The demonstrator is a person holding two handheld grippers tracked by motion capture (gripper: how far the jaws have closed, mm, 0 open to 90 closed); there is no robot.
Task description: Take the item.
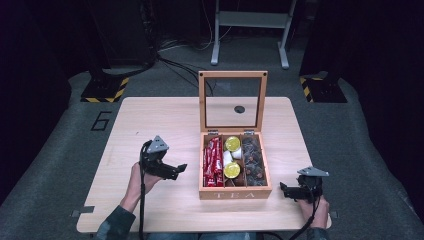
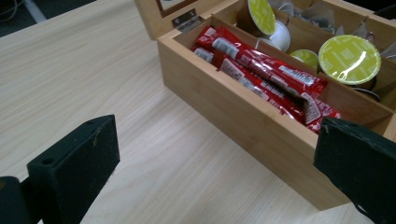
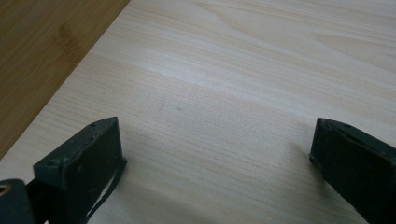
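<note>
A wooden tea box [image 1: 235,192] stands open mid-table, its glass lid [image 1: 232,100] upright. Red sachets [image 1: 213,161] fill its left compartment, yellow-topped capsules [image 1: 232,169] the middle one, clear tea bags [image 1: 253,161] the right one. My left gripper [image 1: 179,170] hovers open just left of the box, aimed at it; in the left gripper view the red sachets [image 2: 261,74] and a capsule [image 2: 349,59] lie beyond the box wall [image 2: 243,112]. Open too is my right gripper [image 1: 285,190], low by the box's front right corner, with bare table [image 3: 224,107] between its fingers.
The light wooden table [image 1: 150,125] has free room left of and behind the box. A small dark disc [image 1: 239,109] lies behind the lid. Past the table, cables [image 1: 175,62] and a metal stand [image 1: 250,30] sit on grey floor.
</note>
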